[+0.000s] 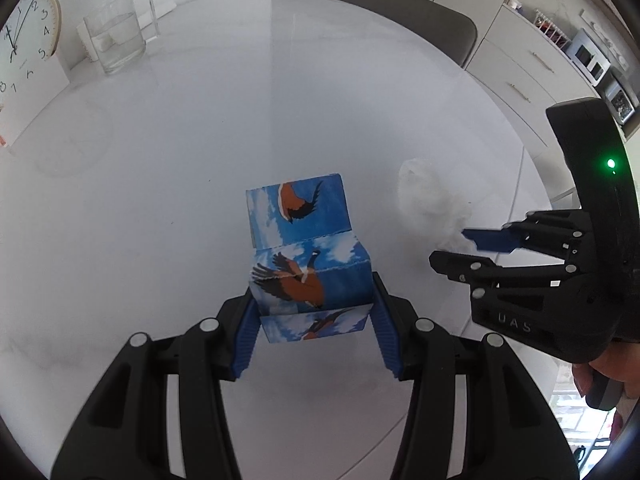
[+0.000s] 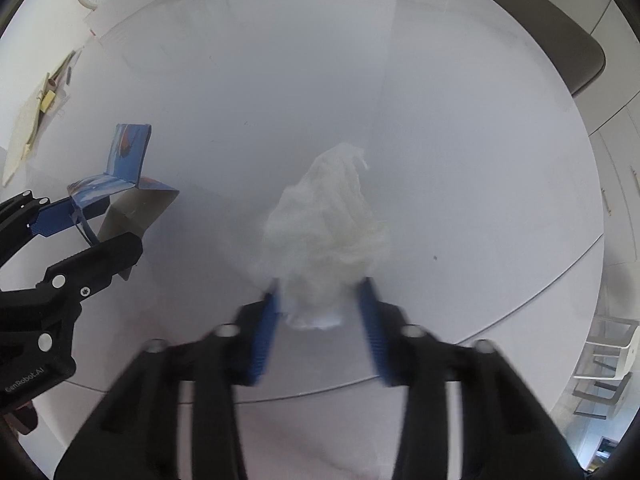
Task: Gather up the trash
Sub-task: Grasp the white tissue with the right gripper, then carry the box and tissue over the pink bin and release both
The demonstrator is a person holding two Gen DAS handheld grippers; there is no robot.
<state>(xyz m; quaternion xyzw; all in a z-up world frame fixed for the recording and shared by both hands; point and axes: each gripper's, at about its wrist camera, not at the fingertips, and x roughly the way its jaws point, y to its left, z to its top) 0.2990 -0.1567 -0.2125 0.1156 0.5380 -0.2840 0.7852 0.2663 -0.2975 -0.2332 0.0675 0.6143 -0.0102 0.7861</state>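
Observation:
A flattened blue carton printed with flying birds [image 1: 304, 248] hangs just over the white round table [image 1: 180, 168], with my left gripper [image 1: 314, 292] shut on its lower end. In the right wrist view the same carton [image 2: 128, 152] shows at the left, pinched by the left gripper [image 2: 106, 220]. A crumpled white tissue [image 2: 328, 232] stands on the table, and my right gripper [image 2: 320, 284] has its blue pads pressed against both sides of the tissue's base. From the left wrist view the tissue [image 1: 428, 196] lies right of the carton with the right gripper [image 1: 450, 246] at it.
A glass jug of water [image 1: 116, 36] and a round clock [image 1: 28, 28] stand at the table's far left. A grey chair [image 1: 400, 4] sits behind the table, with white cabinets [image 1: 520, 68] to the right. Papers [image 2: 28, 132] lie at the left edge.

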